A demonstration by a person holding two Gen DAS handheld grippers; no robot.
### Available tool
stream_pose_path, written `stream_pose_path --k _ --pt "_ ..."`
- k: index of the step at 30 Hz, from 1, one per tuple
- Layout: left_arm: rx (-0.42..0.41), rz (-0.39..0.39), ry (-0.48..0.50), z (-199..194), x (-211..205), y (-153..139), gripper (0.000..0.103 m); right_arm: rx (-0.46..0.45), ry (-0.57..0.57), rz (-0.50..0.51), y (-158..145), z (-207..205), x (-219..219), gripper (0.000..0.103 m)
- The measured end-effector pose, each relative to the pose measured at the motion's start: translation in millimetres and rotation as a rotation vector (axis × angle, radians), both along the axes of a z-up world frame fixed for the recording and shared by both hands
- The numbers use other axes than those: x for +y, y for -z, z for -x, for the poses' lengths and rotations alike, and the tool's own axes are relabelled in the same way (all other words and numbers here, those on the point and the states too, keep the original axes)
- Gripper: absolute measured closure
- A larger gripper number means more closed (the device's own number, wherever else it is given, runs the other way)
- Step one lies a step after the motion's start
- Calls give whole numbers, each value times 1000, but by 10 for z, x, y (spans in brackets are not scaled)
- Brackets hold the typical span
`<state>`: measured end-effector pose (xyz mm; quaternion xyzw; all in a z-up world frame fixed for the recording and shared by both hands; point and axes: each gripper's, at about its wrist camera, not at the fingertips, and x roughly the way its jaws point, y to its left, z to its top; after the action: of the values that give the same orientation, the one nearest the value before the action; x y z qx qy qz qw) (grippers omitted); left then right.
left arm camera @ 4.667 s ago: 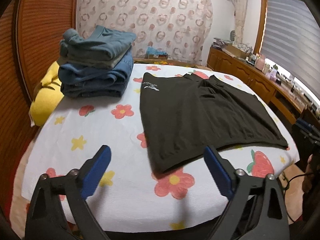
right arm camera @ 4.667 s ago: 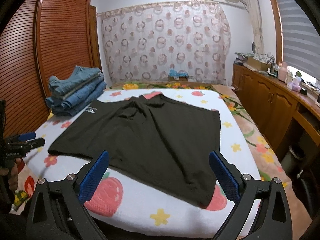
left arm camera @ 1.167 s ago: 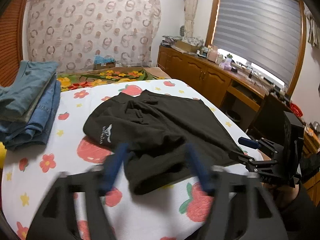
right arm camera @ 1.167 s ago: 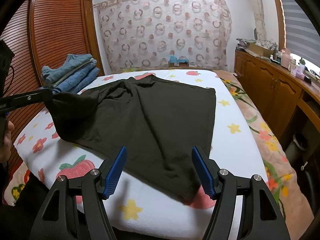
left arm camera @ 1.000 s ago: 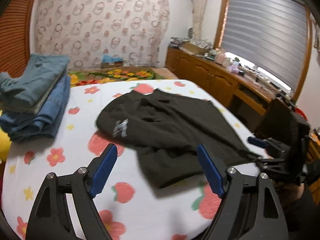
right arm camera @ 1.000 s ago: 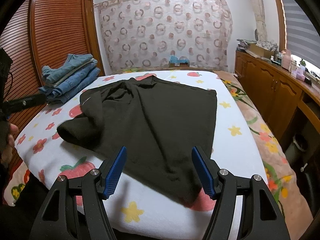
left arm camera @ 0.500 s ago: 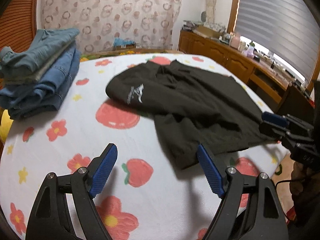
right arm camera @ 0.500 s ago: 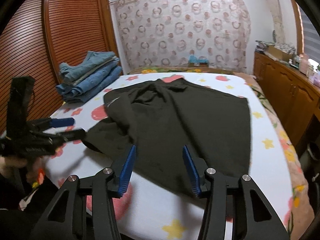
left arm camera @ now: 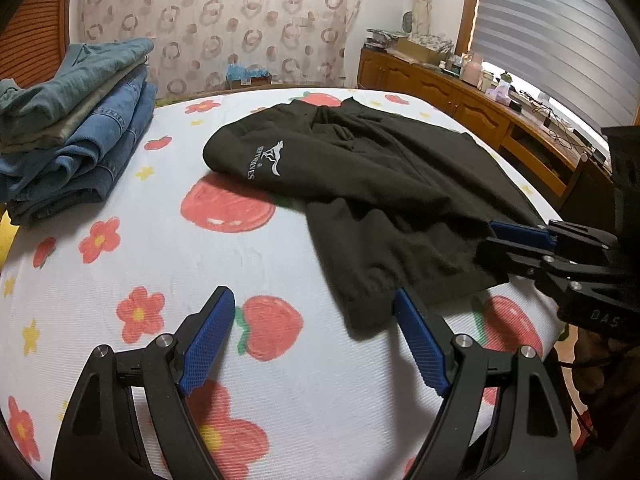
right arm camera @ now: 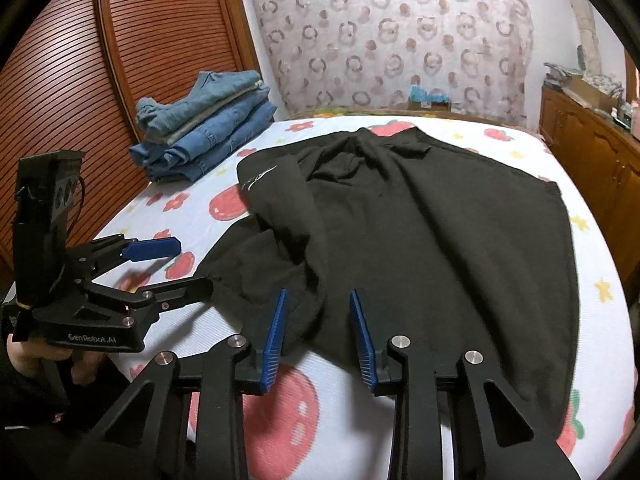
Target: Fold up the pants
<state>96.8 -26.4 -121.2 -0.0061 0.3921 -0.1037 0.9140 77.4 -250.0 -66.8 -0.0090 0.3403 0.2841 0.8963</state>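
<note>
While closing, right tool point(right arm camera: 318, 334) straddles pants point(right arm camera: 420, 240)

A bed point(left arm camera: 280, 380) with a fruit-and-flower sheet fills the room. Ahead hangs a ring-patterned curtain point(right arm camera: 400, 40); left, a slatted wooden wardrobe point(right arm camera: 140, 60); right, wooden cabinets point(left arm camera: 440, 88) under a blinded window point(left arm camera: 560, 32).

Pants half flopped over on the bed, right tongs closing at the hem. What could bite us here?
1. The right tongs have just been closing over a bunched hem of the pants; they may pinch several layers or miss.
2. The left tongs stand open beside the pants corner, so a one-sided pull could skew the fold.
</note>
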Motion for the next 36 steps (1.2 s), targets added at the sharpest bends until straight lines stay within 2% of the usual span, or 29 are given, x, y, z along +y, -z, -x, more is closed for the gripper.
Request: stream_pose_path --k 1,5,9,21,36 --pt "-1 0 0 -2 2 1 20 1 -4 4 4 -17 23 74" --pt "-5 4 -1 -6 4 -8 20 8 -25 8 18 -54 95 94" --pt "-10 31 -2 -12 33 -40 20 -16 -27 13 -4 -31 104 101" --pt "-60 39 5 -8 -48 -242 20 -143 45 -26 -300 213 -196 102" --pt "-87 34 65 -168 -346 -435 20 -207 121 -24 -431 566 -409 102"
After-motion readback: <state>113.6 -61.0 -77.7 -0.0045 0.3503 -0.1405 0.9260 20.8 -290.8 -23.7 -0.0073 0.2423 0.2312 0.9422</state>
